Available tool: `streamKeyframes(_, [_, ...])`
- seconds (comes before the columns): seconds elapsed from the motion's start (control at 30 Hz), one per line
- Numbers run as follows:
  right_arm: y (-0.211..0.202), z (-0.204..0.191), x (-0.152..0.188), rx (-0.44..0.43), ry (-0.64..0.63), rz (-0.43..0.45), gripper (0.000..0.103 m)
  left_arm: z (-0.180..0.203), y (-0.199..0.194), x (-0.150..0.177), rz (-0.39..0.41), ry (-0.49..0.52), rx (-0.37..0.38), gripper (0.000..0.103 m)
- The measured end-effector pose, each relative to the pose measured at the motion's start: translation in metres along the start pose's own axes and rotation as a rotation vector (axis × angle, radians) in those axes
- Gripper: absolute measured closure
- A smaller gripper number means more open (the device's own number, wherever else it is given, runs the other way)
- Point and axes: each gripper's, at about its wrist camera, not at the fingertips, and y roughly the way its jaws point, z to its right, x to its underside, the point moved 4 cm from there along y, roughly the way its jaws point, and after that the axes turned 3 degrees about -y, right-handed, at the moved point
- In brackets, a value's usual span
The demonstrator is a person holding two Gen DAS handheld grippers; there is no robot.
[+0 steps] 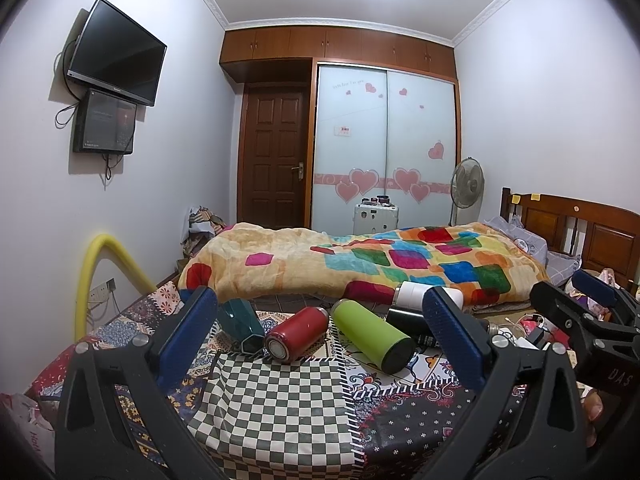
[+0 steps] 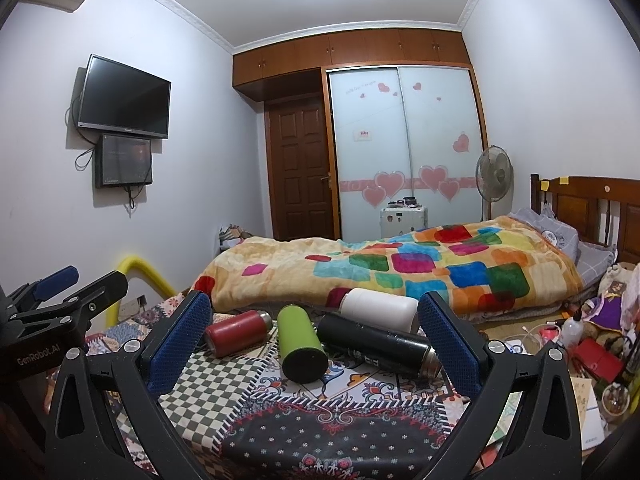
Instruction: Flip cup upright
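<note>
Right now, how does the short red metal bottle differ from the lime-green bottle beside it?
The short red metal bottle is stubbier; the lime-green bottle is longer. The red bottle's near end is a silvery metal disc; the green bottle's near end is black. Both lie on their sides on the patchwork cloth, between open grippers.

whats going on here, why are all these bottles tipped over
A person holds two handheld grippers over a patchwork cloth, and nothing is grasped yet. The left gripper and right gripper both hover with jaws wide open. Lying on their sides are a red flask, a green flask, a black flask, a white bottle and a teal cup. None stands upright so far.
</note>
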Motion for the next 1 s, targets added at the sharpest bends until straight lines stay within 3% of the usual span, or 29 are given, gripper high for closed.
streamKeyframes(0.2, [0.014, -0.001, 0.004, -0.04, -0.007, -0.038, 0.0, -0.003, 0.014, 0.008, -0.035, 0.006, 0.01, 0.0])
streamKeyframes(0.33, [0.036, -0.004, 0.006, -0.08, -0.043, -0.106, 0.0, -0.013, 0.037, 0.014, -0.104, -0.008, 0.014, 0.0])
streamKeyframes(0.43, [0.058, -0.006, 0.008, -0.108, -0.086, -0.166, 0.0, -0.023, 0.06, 0.021, -0.166, -0.003, -0.01, 0.012])
streamKeyframes(0.5, [0.07, -0.007, 0.01, -0.134, -0.108, -0.199, 0.001, -0.029, 0.076, 0.026, -0.212, 0.0, -0.006, 0.014])
streamKeyframes(0.7, [0.123, -0.016, 0.022, -0.203, -0.173, -0.361, 0.021, -0.042, 0.115, 0.041, -0.306, 0.031, 0.005, 0.026])
streamKeyframes(0.77, [0.143, -0.02, 0.029, -0.221, -0.199, -0.43, 0.032, -0.045, 0.124, 0.044, -0.329, 0.033, 0.025, 0.029])
streamKeyframes(1.0, [0.186, -0.031, 0.043, -0.23, -0.251, -0.552, 0.037, -0.044, 0.153, 0.049, -0.354, 0.071, 0.044, 0.031])
